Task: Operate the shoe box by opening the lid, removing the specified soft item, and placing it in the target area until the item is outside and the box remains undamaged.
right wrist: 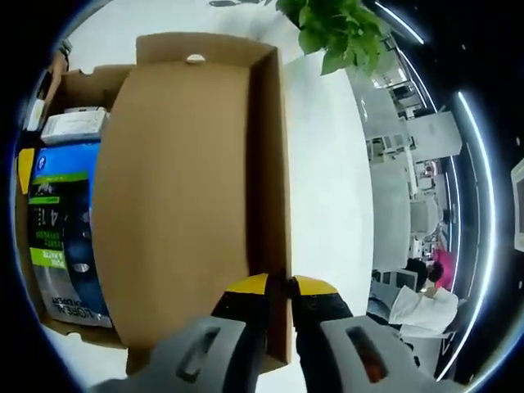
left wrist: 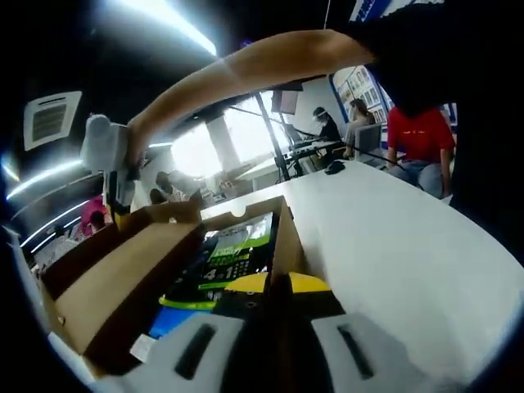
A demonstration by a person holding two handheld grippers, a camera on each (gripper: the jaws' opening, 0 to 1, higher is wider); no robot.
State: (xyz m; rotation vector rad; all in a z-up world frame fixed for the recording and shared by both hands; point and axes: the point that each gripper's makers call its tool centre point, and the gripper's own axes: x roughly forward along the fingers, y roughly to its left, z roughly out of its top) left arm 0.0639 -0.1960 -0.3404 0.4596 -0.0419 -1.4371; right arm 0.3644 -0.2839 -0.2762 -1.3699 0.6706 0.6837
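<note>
Jaws of both grippers pinched shut on cardboard: left gripper [left wrist: 277, 288] on the shoe box [left wrist: 123, 278] wall, right gripper [right wrist: 280, 288] on the raised lid [right wrist: 184, 188] edge. Packaged soft item [right wrist: 61, 237] sitting inside, box on the white tabletop [left wrist: 393, 237]. Could easily tear or crease the lid hinge if yanked wider, or drag the whole box off.

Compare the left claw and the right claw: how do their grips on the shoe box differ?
The left claw pinches the wall of the box base, beside the blue-and-green package inside. The right claw pinches the edge of the opened lid, whose plain cardboard inside faces its camera. Both are shut on thin cardboard, yellow-tipped.
</note>
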